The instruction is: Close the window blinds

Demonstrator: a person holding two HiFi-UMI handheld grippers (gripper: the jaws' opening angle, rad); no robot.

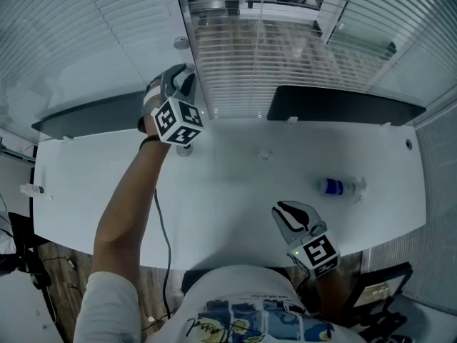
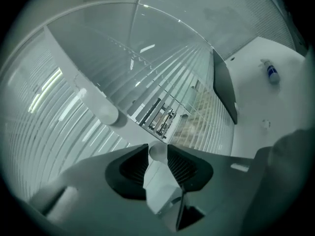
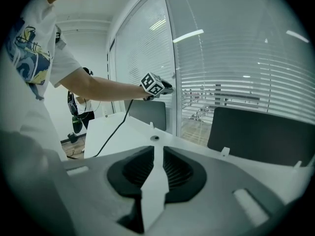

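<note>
At the far left, the left-hand slats [image 1: 86,27] are seen turned nearly flat. The window blinds [image 1: 285,56] of the middle pane, behind the table [image 1: 235,191], are seen with gaps through which the outside shows, so the closing is judged not yet done. The left gripper [image 1: 180,81] is held up at the frame [image 1: 187,20] between these panes. Its jaws are seen partly apart, with the rounded wand end [image 2: 158,152] lying between the tips and, it is judged, not clamped.

The step in hand is judged to be a hold on the wand for a twist. The wand should be seated deeper between the jaws before they are closed. The roll should be kept about the wand's own axis, so that it is neither bent nor let slip.

Farther right, a bottle [image 1: 341,186] lies on the table, well apart. The right gripper [image 1: 291,213] is held low at the near edge, its jaws a mere slit apart with nothing between them.
</note>
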